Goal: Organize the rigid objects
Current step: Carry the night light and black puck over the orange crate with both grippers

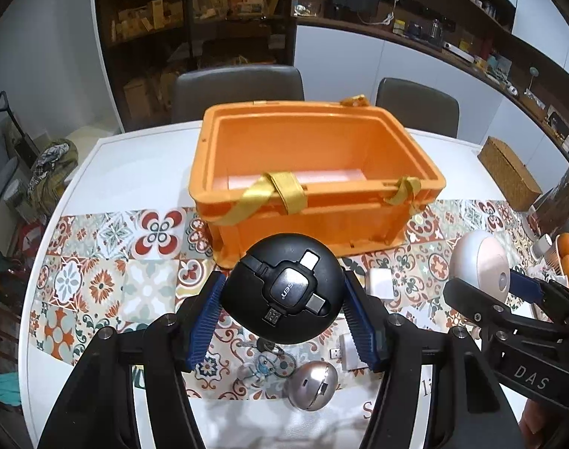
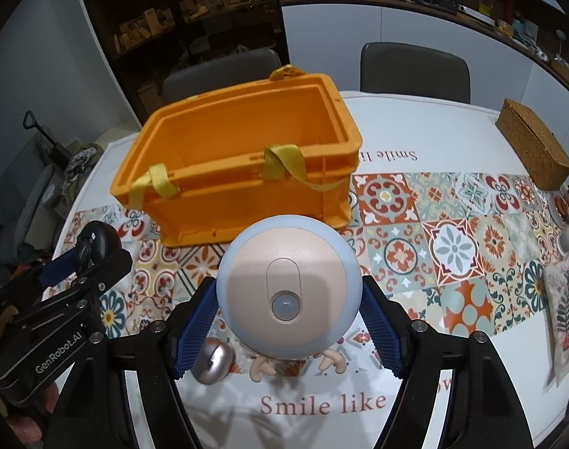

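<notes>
Left wrist view. I read "DAS" in white on the black body of the right gripper (image 1: 509,284) at the right edge. A partial brand ending in "sen" sits on the square hub of the round black cable-adapter puck (image 1: 282,292) that my left gripper (image 1: 284,293) clamps between its blue ribbed pads (image 1: 206,321); several connector tips fold out around that hub. The puck hangs above the table (image 1: 134,164), in front of the near wall of the open orange plastic crate (image 1: 318,202), which carries yellow fabric straps (image 1: 280,187) over its near rim. Fragments of pink lettering show on the white cloth below, too cut off to read. Under the puck lie a silver egg-shaped gadget (image 1: 311,385), a small white USB plug (image 1: 346,351) and a white square block (image 1: 381,282).

Right wrist view. "GenRobot.AI" is printed on the left gripper (image 2: 86,250) body at the lower left. The tablecloth (image 2: 453,239), patterned with coloured tiles, reads "Smile like" beneath my jaws, and the same words run upside down beyond the crate (image 2: 247,202). My right gripper (image 2: 288,295) grips a round pale-blue dome light with a beige face (image 2: 288,288); an oval inset holds a small frosted sensor lens. It is held above the cloth, just in front of the crate's near wall. A woven wicker box (image 2: 533,149) stands far right.
</notes>
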Motion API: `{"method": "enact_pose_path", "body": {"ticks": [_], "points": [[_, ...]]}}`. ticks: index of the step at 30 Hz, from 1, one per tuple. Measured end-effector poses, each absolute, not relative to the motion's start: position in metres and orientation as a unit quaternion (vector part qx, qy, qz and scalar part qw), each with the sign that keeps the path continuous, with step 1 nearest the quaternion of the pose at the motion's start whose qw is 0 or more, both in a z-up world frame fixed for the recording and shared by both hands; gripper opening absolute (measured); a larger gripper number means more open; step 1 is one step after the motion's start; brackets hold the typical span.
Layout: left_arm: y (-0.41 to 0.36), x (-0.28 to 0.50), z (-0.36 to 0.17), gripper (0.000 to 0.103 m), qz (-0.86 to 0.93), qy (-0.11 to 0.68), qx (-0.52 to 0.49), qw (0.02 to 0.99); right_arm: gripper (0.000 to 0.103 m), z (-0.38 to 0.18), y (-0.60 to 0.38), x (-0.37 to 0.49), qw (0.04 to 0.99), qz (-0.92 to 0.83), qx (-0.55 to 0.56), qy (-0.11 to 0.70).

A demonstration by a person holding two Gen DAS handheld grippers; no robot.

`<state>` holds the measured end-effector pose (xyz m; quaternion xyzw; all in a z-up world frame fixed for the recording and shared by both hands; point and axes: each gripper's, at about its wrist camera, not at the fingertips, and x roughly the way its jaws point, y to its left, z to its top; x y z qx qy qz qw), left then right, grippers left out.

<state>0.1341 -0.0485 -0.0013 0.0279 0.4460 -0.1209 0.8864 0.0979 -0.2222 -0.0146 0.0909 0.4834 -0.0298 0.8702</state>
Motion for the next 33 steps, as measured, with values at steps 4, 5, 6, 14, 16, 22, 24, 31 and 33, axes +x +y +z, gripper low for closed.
{"method": "enact_pose_path", "body": {"ticks": [4,5,6,14,16,22,24,31,33], "points": [[-0.046,0.134,0.008,0.062,-0.119,0.435,0.031,0.892,0.075,-0.008,-0.219,0.099,0.876,-0.027,0.089,0.473],[-0.045,0.135,0.009,0.062,-0.119,0.433,0.031,0.893,0.075,-0.006,-0.218,0.100,0.878,-0.025,0.089,0.471],[-0.044,0.135,0.011,0.062,-0.119,0.431,0.030,0.894,0.075,-0.004,-0.217,0.100,0.879,-0.024,0.089,0.468],[-0.042,0.137,0.027,0.062,-0.116,0.412,0.035,0.903,0.075,0.009,-0.214,0.106,0.888,-0.019,0.087,0.452],[-0.042,0.138,0.031,0.062,-0.114,0.408,0.035,0.905,0.075,0.015,-0.213,0.108,0.891,-0.018,0.085,0.445],[-0.042,0.145,0.042,0.062,-0.116,0.397,0.030,0.910,0.075,0.025,-0.214,0.116,0.898,-0.017,0.083,0.432],[-0.042,0.148,0.045,0.062,-0.115,0.394,0.031,0.911,0.075,0.027,-0.215,0.119,0.900,-0.017,0.084,0.427],[-0.042,0.163,0.048,0.062,-0.118,0.391,0.035,0.912,0.075,0.030,-0.215,0.133,0.902,-0.013,0.087,0.423],[-0.043,0.167,0.049,0.062,-0.118,0.390,0.037,0.913,0.075,0.029,-0.215,0.138,0.901,-0.011,0.088,0.425]]}}
